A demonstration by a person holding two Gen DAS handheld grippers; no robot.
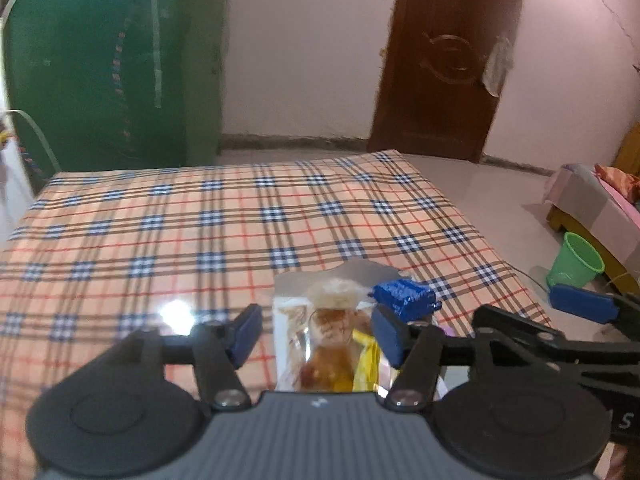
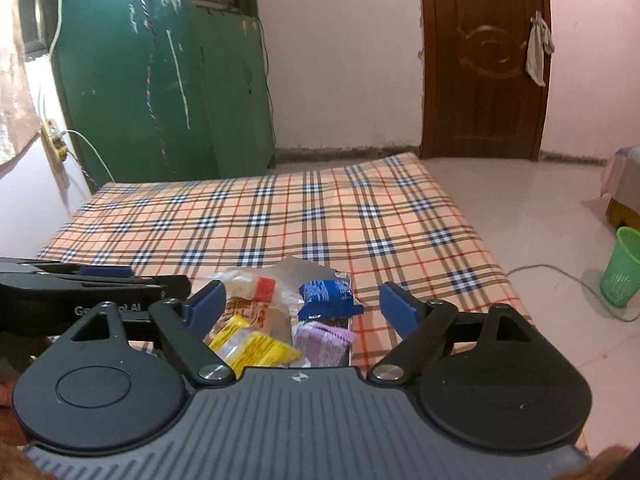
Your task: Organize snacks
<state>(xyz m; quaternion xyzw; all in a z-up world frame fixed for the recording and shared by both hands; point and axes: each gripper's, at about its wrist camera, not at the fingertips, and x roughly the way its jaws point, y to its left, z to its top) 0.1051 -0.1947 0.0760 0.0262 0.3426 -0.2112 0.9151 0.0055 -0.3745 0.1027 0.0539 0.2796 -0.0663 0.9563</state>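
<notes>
The right gripper (image 2: 298, 306) stood with its jaws spread wide and nothing between the pads; the snacks lay just below and ahead of it, seen through the gap. The left gripper (image 1: 316, 334) was also spread, less wide, and pinched nothing; the packets showed between its blue pads but the pads did not press on them. Both grippers were about equally near the pile, the left one at the tray's left side, the right one a little more over its middle.

All the snacks sat together in a shiny metal tray (image 2: 316, 268) near the front edge of the checked bedsheet (image 2: 280, 216). Nearest to the right gripper lay a yellow packet (image 2: 256, 350) and a purple packet (image 2: 322, 340), side by side, the purple one at the tray's right rim. Behind them were a clear packet with orange print (image 2: 250, 312), then a blue packet (image 2: 326, 300) at the right and a pale packet with a red corner (image 2: 252, 286) at the left. So I counted one of each, five packets, though more could hide under them. The blue packet's long axis ran across the tray, left to right.

Beyond the tray the sheet was bare up to its far edge. A green bin (image 2: 622, 268) stood on the floor, well apart at the right.
</notes>
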